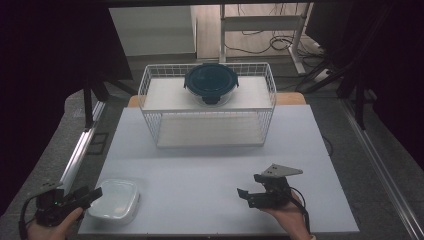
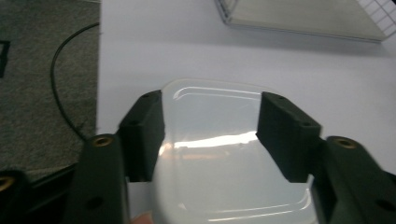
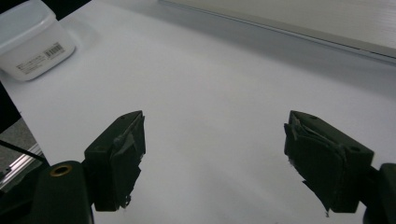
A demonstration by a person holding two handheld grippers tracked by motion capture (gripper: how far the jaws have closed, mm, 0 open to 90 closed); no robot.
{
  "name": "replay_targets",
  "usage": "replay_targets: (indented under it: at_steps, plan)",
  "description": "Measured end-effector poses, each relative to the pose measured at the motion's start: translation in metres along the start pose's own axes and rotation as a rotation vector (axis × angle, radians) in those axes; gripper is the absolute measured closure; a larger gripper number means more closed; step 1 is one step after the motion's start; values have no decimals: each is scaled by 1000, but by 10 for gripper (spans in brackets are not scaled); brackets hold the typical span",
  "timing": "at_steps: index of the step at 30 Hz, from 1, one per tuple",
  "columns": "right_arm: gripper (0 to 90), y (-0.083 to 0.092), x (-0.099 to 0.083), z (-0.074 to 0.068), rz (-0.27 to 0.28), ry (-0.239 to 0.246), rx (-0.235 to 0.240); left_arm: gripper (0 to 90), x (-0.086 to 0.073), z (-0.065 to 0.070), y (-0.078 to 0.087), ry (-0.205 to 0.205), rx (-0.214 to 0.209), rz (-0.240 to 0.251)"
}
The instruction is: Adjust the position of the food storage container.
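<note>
a lab: black curtains (image 1: 45,60), floor cables (image 1: 265,45), white test table (image 1: 210,170).

One white tub (image 1: 115,199) and one wire basket (image 1: 208,106) sit on one tabletop (image 1: 210,170); one dark-lidded bowl (image 1: 211,82) rests atop the basket, and two grippers (one per hand) work: left (image 1: 92,194), right (image 1: 250,187).
</note>
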State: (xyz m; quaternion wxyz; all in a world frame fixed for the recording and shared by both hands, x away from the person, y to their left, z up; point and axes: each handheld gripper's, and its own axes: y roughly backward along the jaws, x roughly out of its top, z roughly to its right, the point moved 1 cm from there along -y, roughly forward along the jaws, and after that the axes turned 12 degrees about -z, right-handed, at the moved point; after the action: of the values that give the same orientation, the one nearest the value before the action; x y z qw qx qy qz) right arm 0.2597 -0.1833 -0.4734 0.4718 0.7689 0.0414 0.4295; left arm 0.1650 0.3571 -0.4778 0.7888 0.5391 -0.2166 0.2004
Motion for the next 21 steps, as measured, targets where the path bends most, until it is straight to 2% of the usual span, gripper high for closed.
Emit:
replay_targets:
  at_steps: [5, 7, 9, 12, 13, 21]
  plan:
    - [201, 0, 0, 0, -3, 1, 2, 652, -6, -19, -3, 37, 43, -29]
    - [201, 0, 0, 1, -3, -4, -1, 732, -11, -26, -4, 66, 47, -43]
    - [201, 1, 0, 2, 2, -7, -3, 802, -15, -32, -6, 78, 44, -62]
    - [201, 2, -1, 3, 3, -11, -8, 846, -21, -36, -9, 87, 44, -94]
    - [201, 2, -1, 2, 3, -11, -8, 849, -25, -38, -10, 99, 18, -93]
    - [204, 7, 3, -4, 29, 2, 1, 889, -35, -39, -25, 95, 5, -152]
